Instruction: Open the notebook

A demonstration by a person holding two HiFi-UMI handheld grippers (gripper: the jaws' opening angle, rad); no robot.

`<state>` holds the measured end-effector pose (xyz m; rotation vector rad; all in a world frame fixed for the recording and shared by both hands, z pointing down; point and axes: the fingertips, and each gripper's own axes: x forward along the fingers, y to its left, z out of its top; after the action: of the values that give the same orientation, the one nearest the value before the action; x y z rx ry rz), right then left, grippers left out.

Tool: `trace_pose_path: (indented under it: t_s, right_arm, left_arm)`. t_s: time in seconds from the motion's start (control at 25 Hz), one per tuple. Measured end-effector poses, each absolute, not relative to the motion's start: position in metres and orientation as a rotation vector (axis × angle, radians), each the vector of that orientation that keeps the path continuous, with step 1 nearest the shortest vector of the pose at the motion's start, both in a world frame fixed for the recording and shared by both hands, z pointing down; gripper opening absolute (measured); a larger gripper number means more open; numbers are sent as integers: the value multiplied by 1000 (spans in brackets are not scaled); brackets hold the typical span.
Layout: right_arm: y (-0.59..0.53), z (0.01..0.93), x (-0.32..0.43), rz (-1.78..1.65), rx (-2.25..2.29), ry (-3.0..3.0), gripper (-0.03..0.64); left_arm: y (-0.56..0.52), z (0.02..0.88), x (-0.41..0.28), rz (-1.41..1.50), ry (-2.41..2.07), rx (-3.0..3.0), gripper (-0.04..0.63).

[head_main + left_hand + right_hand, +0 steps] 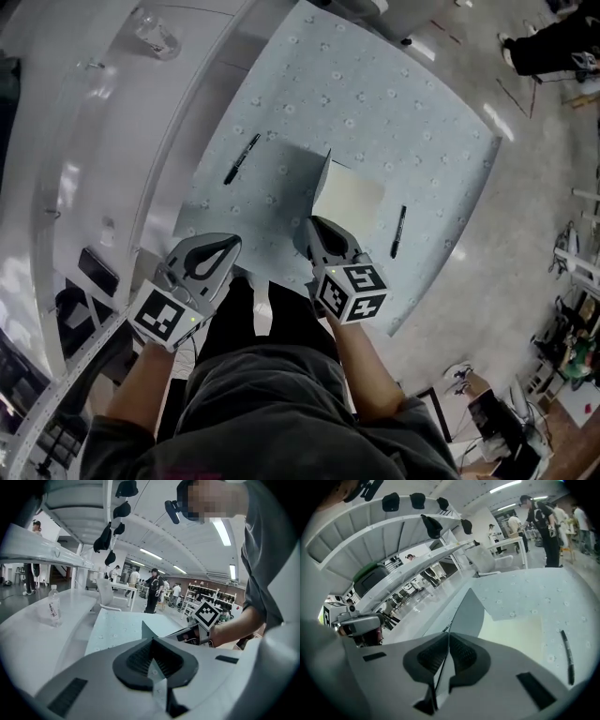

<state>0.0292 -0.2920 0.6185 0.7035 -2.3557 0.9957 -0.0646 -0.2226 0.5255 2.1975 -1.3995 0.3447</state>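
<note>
**Table** (412, 131): it carries a pale blue cloth with a small flower print and fills the middle of the head view. A curved white counter (122, 141) runs along its left side.

**Notebook** (354, 199): it lies near the middle of the table, toward the near edge, and a bare cream page faces up on its right part. Its grey cover (292, 183) is lifted off that page and stands tilted over the left part.

**My right gripper** (315, 227): I reach it in from the near side. Its jaws are clamped on the near edge of the cover, and in the right gripper view the thin sheet (468, 613) runs straight between the ribbed pads (461, 656).

**My left gripper** (231, 246): I hold it at the near left of the table, beside the notebook and apart from it. Its jaw tips (151, 641) are together, and I see nothing gripped between them.

**Two black pens**: one (242, 158) lies left of the notebook and the other (397, 232) lies right of it. Both are apart from the notebook.

**Clear bottle** (155, 33): it stands far off on the counter.
</note>
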Motion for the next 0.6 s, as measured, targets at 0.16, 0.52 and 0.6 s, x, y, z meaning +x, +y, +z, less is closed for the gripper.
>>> trace_pose_path:
  t_s: [0.16,0.52,0.6]
  right_arm:
    - [-288,622,1,969,638,-2353,18]
    - [-282,649,-54,892,503,-2339,29]
    - [-280,658,-65,874,472,-2328,32]
  left_arm:
    - [-210,526,-86,333,-1453,2145,0]
    - [-182,534,-123,298,-1556,2041,0]
    - [-175,537,-128,284,-1571,2006,0]
